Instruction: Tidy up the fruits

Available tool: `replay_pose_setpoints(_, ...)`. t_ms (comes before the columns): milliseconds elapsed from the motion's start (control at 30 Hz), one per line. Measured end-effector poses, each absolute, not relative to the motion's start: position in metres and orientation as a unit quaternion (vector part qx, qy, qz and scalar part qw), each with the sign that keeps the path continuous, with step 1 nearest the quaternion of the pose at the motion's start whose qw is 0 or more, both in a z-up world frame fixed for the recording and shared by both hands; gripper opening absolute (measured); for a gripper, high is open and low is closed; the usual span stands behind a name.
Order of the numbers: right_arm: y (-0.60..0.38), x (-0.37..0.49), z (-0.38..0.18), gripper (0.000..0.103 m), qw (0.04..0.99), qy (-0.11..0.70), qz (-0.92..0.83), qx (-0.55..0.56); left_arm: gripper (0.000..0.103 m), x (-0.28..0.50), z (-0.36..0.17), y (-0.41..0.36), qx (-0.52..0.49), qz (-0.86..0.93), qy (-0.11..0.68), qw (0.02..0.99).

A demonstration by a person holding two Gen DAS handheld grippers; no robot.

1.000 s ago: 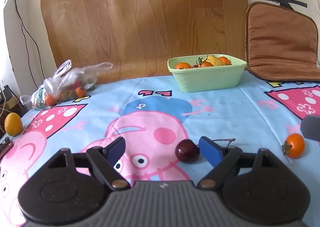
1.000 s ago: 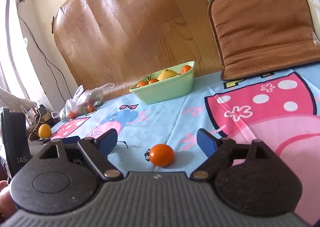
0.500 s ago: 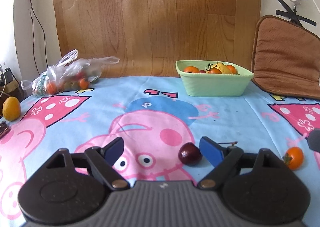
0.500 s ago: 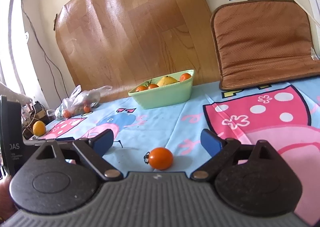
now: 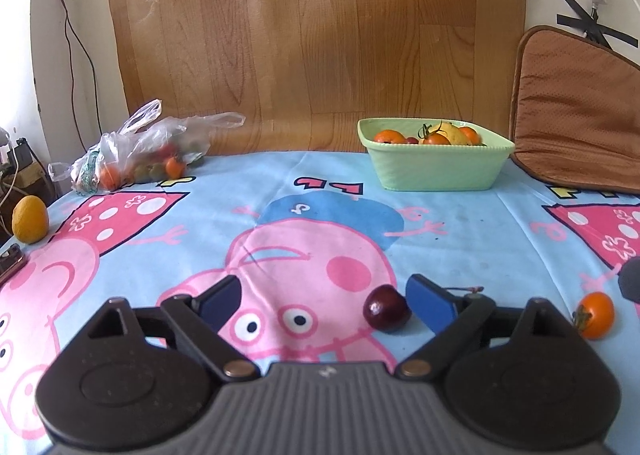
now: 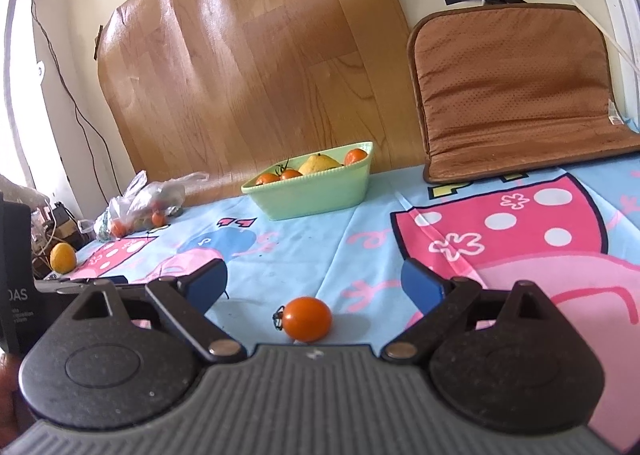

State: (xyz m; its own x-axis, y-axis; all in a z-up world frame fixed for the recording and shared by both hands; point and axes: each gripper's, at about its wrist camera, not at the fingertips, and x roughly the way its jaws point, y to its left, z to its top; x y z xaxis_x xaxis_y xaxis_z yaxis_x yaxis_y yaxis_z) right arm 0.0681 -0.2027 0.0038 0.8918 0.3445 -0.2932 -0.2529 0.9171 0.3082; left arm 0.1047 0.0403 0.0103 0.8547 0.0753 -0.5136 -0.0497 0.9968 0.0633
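A dark red cherry (image 5: 386, 313) lies on the cartoon tablecloth between my left gripper's (image 5: 326, 305) open blue fingers, close to the right one. An orange cherry tomato (image 6: 307, 318) lies between my right gripper's (image 6: 316, 283) open fingers, near the palm; it also shows in the left wrist view (image 5: 595, 315) at the right. A light green bowl (image 5: 436, 167) holding tomatoes and a yellow fruit stands at the back of the table, and shows in the right wrist view (image 6: 316, 199) too.
A clear plastic bag (image 5: 148, 155) with more small fruits lies at the back left. A yellow lemon (image 5: 30, 219) stands at the left table edge. A brown cushion (image 5: 576, 111) leans on the wall at the right. A wood-pattern sheet (image 5: 316, 39) covers the wall.
Both grippers have dropped lower and levelled out. The cherry and the tomato stay between the open fingers; neither has been taken hold of.
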Motion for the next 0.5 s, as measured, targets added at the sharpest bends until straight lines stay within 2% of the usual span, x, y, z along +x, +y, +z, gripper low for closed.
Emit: replay_pose_setpoints(500,-0.2011,0.0697,0.0043,0.095,0.963,0.179,0.158,0.128,0.093,0.1055,0.0099,0.0413,0.015,0.026,0.270,0.962)
